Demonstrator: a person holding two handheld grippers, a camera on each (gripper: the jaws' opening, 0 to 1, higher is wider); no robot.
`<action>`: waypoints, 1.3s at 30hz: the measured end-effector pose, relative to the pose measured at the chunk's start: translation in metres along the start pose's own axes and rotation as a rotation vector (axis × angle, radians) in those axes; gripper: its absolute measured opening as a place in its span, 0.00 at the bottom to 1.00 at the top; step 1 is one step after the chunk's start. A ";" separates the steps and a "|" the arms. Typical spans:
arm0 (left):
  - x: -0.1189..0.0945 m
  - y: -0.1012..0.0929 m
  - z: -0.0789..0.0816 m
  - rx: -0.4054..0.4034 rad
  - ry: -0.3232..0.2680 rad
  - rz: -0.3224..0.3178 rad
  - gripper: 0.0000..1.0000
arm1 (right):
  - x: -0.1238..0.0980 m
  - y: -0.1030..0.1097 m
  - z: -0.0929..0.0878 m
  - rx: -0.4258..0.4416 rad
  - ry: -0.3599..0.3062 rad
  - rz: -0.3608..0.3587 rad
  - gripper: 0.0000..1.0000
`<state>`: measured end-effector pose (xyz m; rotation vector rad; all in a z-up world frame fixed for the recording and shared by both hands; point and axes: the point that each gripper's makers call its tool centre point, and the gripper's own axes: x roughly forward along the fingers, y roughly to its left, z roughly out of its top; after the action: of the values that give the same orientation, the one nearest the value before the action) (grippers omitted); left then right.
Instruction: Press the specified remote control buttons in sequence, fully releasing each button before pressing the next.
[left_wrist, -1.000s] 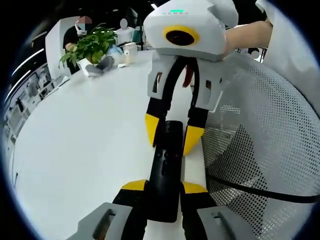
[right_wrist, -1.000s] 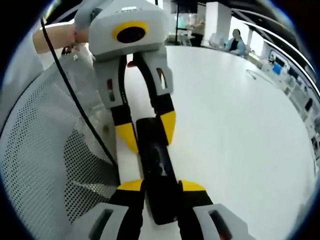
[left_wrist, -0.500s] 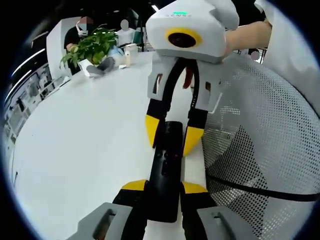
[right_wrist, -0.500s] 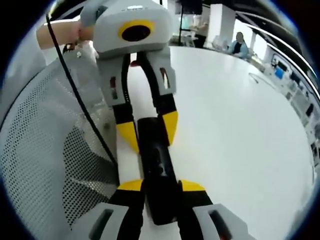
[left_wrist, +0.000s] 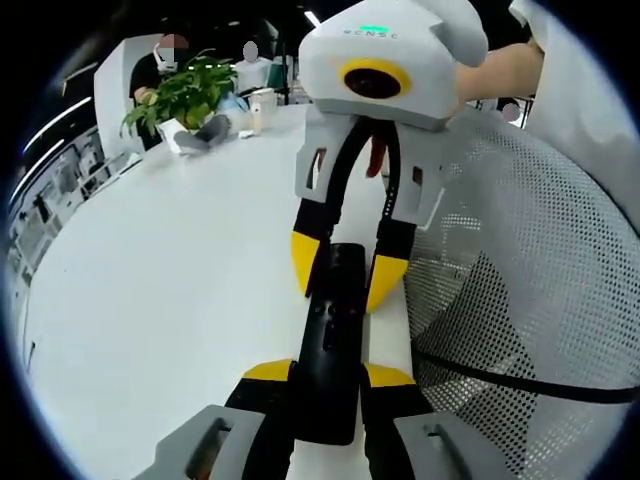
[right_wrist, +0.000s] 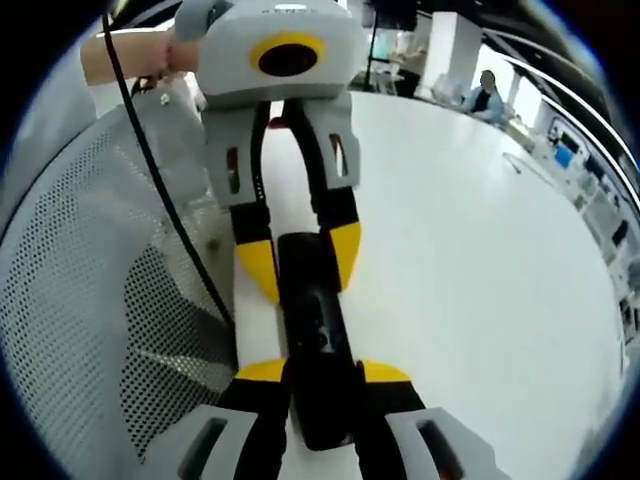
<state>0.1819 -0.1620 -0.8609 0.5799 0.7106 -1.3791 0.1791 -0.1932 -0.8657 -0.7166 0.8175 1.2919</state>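
The buttons on the black remote control (left_wrist: 330, 340) are too dark and blurry to tell apart. Its near end is hidden between the left hand-held gripper (left_wrist: 328, 378) tips. The things beside the far plant (left_wrist: 180, 92) are too small to make out.

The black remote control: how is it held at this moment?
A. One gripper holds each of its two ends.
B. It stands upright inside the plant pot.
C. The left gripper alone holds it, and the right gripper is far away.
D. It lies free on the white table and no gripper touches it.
A: in the left gripper view, the left gripper clamps the near end of the remote control, and the right gripper clamps its far end.
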 end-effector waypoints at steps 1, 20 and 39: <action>0.000 0.000 0.000 0.000 0.000 0.000 0.24 | 0.000 0.000 0.000 0.002 0.000 0.000 0.23; 0.000 -0.001 0.002 0.003 -0.034 0.033 0.24 | 0.000 0.000 -0.001 0.001 -0.001 -0.002 0.22; 0.007 0.001 0.010 -0.054 -0.084 0.090 0.35 | 0.001 0.000 0.001 0.025 -0.009 -0.012 0.22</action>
<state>0.1843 -0.1741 -0.8598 0.5029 0.6448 -1.2899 0.1789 -0.1923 -0.8658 -0.6942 0.8193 1.2714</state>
